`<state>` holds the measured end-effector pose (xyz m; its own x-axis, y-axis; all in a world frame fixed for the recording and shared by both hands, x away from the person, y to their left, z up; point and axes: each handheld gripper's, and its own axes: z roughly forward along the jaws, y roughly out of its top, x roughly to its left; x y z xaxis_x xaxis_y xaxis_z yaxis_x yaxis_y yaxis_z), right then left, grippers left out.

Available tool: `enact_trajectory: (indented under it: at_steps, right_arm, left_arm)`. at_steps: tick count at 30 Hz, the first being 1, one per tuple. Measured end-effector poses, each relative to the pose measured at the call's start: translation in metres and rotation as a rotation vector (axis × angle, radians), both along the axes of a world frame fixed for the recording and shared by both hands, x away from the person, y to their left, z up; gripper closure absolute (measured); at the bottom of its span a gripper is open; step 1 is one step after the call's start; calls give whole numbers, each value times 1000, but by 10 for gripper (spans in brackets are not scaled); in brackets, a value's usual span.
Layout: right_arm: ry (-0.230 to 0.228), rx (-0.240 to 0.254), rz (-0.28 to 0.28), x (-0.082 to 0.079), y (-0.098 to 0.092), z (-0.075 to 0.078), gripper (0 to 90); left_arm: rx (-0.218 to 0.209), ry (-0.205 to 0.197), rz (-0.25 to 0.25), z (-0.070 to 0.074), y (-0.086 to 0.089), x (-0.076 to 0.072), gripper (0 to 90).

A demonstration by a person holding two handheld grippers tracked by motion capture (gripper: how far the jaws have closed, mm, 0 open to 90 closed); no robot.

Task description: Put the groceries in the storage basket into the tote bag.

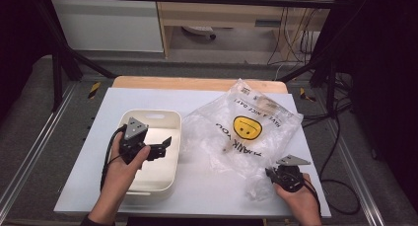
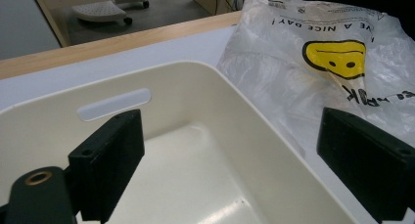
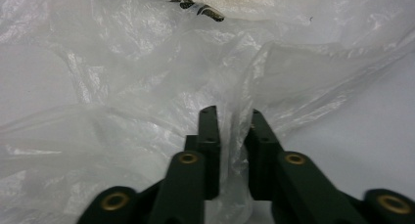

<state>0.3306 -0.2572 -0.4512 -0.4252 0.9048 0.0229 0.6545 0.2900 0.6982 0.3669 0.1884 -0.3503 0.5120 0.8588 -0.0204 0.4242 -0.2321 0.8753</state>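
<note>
- Right hand-held gripper (image 3: 230,136) is clenched on a fold of the smiley-face plastic bag (image 1: 244,130), at the desk's (image 1: 207,186) five o'clock corner.
- Left hand-held gripper (image 2: 230,155) hangs released over the cream bin (image 1: 170,122).

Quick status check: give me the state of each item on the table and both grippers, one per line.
plastic bag: crumpled, lying flat on the table, smiley print facing up.
white bin: upright, empty.
left gripper: open, over the white bin, holding nothing.
right gripper: shut on a fold at the plastic bag's near corner.
table: white top bearing the bin and bag side by side.
</note>
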Motion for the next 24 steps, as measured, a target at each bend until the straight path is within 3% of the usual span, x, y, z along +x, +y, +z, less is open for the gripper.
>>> enact_trajectory:
  at_steps: [5, 11, 14, 24]
  right_arm:
    - [29, 44, 11, 3, -8, 1, 900]
    - [16, 11, -58, -3, -33, 6, 900]
    - [1, -4, -81, -1, -43, 7, 900]
    - [-60, -84, -179, 13, -86, 10, 900]
  left_arm:
    - [-4, 0, -3, 0, -1, 0, 101]
    - [-9, -5, -9, 1, -4, -1, 101]
    - [7, -32, 2, 6, -5, -3, 104]
    - [5, -42, -63, 11, -31, -14, 104]
